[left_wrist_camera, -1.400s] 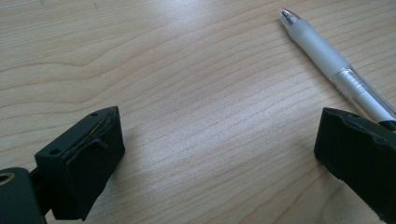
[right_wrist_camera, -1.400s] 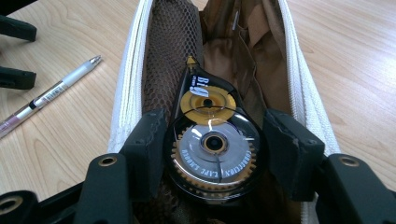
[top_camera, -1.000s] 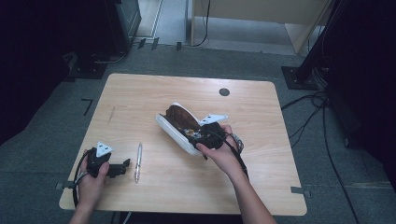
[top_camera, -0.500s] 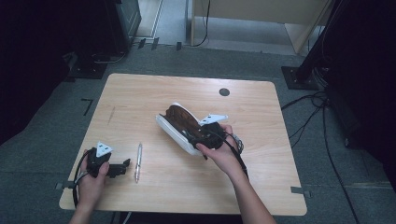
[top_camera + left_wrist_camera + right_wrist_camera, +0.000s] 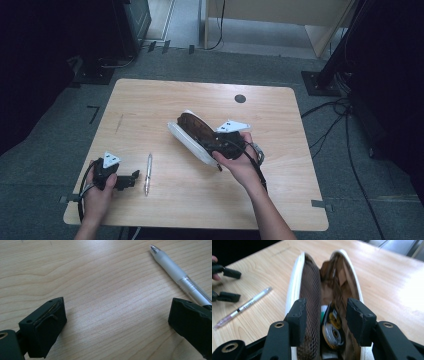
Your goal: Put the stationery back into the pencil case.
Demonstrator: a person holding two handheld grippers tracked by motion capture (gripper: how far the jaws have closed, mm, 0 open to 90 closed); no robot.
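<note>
Two claws work the table (image 5: 150, 105): the right claw (image 5: 325, 315), at frame centre, grips one mesh-lined wall of the gaping white case (image 5: 192, 137), its contents hard to make out; the left claw (image 5: 117, 322) gapes wide, lower left, its jaw cutting off the pen (image 5: 175, 273).

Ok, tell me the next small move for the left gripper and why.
Probably slide the left gripper toward the pen and close on its barrel. Its jaws stand open on the bare table with the pen just beside one jaw, while the right gripper props the pencil case open, ready to receive it.
</note>
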